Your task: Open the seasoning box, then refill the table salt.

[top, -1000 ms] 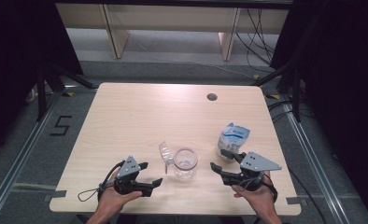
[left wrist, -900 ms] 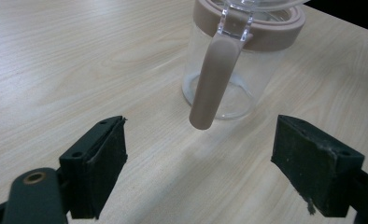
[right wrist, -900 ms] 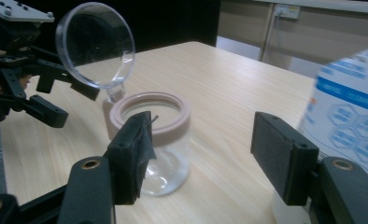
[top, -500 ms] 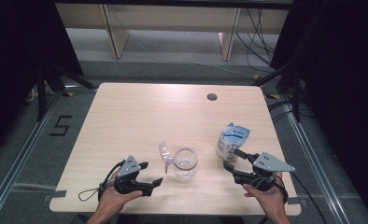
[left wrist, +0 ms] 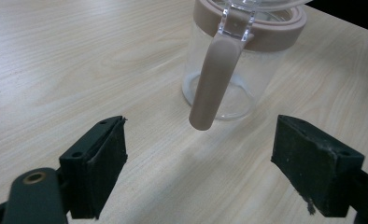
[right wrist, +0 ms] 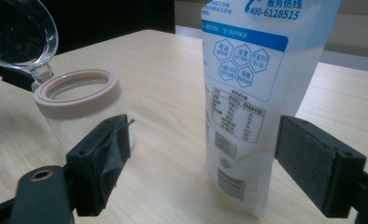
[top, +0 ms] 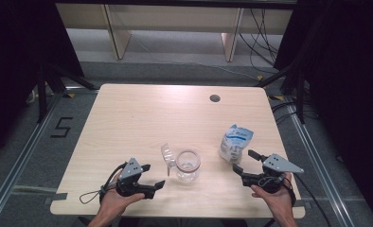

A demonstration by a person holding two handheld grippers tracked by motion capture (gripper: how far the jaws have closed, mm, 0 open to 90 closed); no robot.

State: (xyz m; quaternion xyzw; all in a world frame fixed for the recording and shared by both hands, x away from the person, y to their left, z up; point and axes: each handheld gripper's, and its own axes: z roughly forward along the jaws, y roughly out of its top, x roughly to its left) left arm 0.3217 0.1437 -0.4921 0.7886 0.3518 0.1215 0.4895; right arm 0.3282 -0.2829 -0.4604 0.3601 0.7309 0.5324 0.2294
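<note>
left gripper point(top: 150, 176) and right gripper point(top: 245, 161): black bodies, grey three-cornered top plates, black padded jaws, trailing black cables, brass-ringed screw holes.

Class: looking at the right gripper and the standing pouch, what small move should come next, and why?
Probably ease the right gripper forward so its fingers straddle the pouch, then close. It is open, the pouch stands upright just ahead, untouched, and the jar beside it is open-lidded.

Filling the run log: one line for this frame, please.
left gripper: open, facing clear glass jar with beige rim, lid up | right gripper: jaws just opened, white-and-blue stand-up pouch upright ahead, unheld | light wooden table
</note>
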